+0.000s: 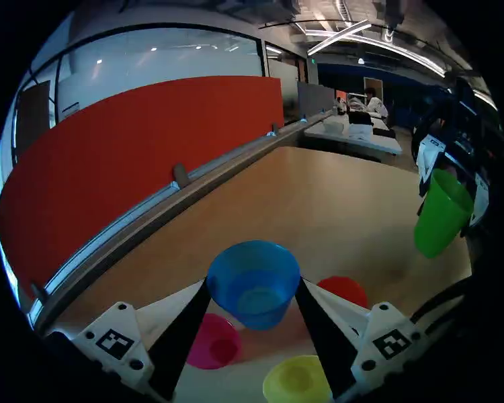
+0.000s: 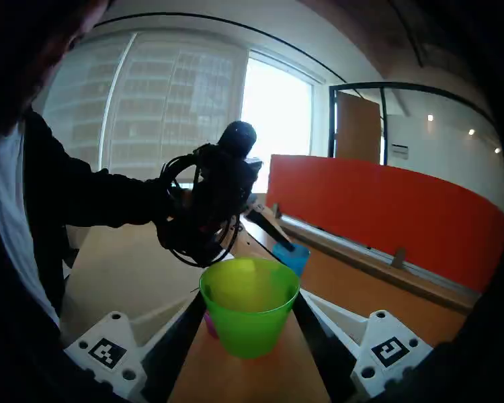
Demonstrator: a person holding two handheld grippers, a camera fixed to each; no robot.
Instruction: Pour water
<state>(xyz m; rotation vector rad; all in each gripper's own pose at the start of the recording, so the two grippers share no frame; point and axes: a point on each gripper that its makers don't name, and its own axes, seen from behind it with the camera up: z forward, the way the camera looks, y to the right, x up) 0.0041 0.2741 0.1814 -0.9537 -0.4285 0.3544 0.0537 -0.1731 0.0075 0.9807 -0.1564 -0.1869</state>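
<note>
Cups are held by both grippers. The blue cup [image 1: 253, 279] is clamped between the two fingers of the left gripper [image 1: 252, 285] and is kept upright above the wooden table [image 1: 319, 195]. Under the blue cup, a pink cup [image 1: 215, 341], a red cup [image 1: 345, 290] and a yellow cup [image 1: 298, 379] are seen on the table. The green cup [image 2: 250, 309] is clamped by the right gripper [image 2: 250, 297] and is held in the air, off to the right of the blue cup. A red wall [image 1: 138, 148] is seen to its left.
</note>
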